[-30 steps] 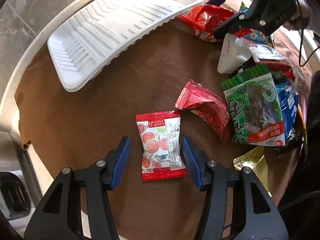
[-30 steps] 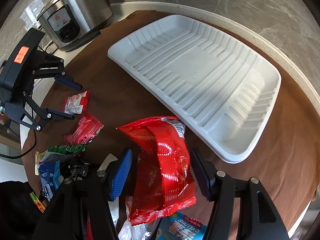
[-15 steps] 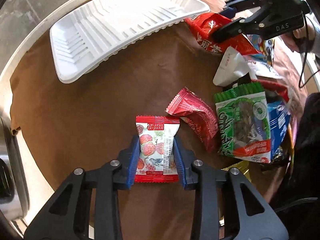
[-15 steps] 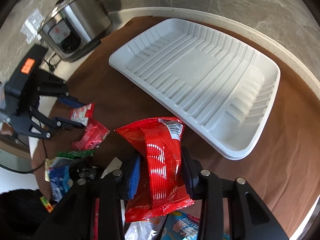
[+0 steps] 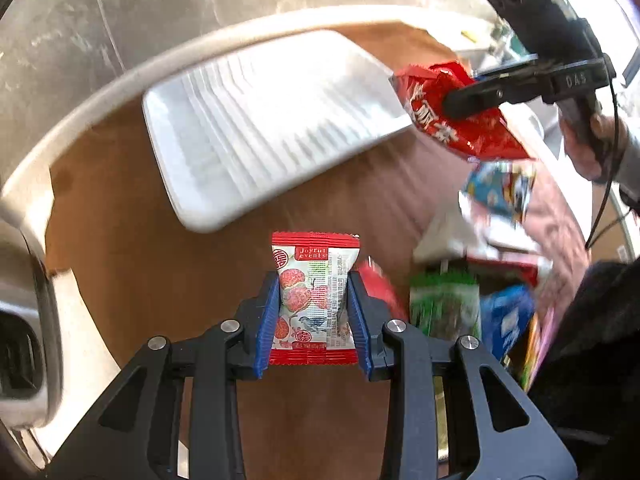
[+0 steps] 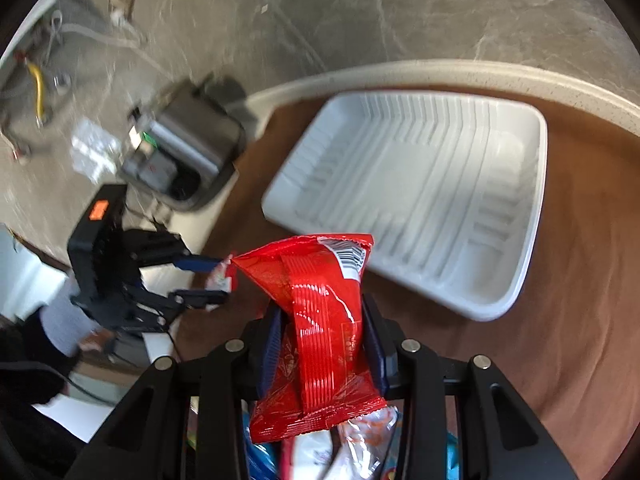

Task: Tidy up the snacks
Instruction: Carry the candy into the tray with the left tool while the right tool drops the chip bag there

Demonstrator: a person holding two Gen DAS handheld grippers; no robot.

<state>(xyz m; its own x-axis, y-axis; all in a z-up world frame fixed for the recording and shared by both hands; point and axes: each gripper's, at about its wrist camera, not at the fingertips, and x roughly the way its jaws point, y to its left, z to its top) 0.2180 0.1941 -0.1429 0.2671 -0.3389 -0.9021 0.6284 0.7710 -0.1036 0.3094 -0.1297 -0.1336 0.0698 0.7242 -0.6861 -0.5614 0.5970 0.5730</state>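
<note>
Snacks are held in both hand-held grippers near the white ribbed tray (image 5: 272, 120), which is taken as the landmark and lies on the brown tablecloth (image 5: 160, 264). The left gripper (image 5: 314, 308) is closed narrowly on a small red-and-white candy packet (image 5: 314, 300), its blue pads (image 5: 269, 320) pressed against the packet's two sides; the packet is carried clear of the cloth, just short of the tray's near edge in the left wrist view. The right gripper (image 6: 322, 344) is clamped on a larger red snack bag (image 6: 320, 328), which is creased between the pads; in the right wrist view the bag is held in front of the tray's near left corner, its barcode end overlapping the rim. In the left wrist view the same bag (image 5: 456, 116) is seen at the tray's right end, above the cloth. A blurred heap of remaining snack packets (image 5: 472, 280) is spread on the cloth to the right of the tray, well apart from it. A steel rice cooker (image 6: 184, 148) is set left of the tray, off the cloth.
</note>
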